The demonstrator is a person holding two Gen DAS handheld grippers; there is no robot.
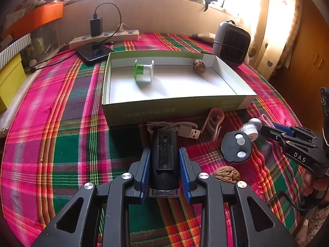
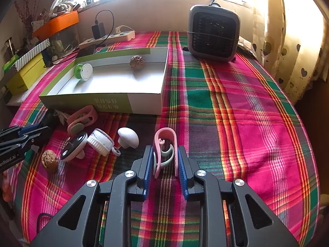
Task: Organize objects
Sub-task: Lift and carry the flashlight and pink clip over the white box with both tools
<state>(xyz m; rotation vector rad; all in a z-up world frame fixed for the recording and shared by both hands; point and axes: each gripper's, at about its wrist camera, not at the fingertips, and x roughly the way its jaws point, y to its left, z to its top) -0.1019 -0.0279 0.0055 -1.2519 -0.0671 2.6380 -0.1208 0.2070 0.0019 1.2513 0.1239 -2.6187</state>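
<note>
My left gripper [image 1: 164, 154] is shut on a black rectangular device [image 1: 164, 156] with a clear front end, held over the plaid cloth just before the shallow green-and-white box [image 1: 174, 107]. The box holds a green-and-white spool [image 1: 143, 71] and a walnut [image 1: 199, 66]. My right gripper [image 2: 165, 154] is shut on a pink clip [image 2: 165, 150], right of the box [image 2: 144, 105]. Loose on the cloth lie another pink clip [image 2: 82, 119], a white USB cable [image 1: 181, 128], a black round disc [image 1: 236, 147], a white ribbed cap [image 2: 100, 142], a white mushroom-shaped knob [image 2: 128, 138] and a walnut [image 2: 49, 160].
A small dark fan heater [image 2: 213, 34] stands behind and to the right of the box. A power strip with a charger [image 1: 102, 37] and a phone [image 1: 94, 52] lie behind the box. Yellow and orange boxes [image 1: 10, 78] stack at the left edge. Curtains hang on the right.
</note>
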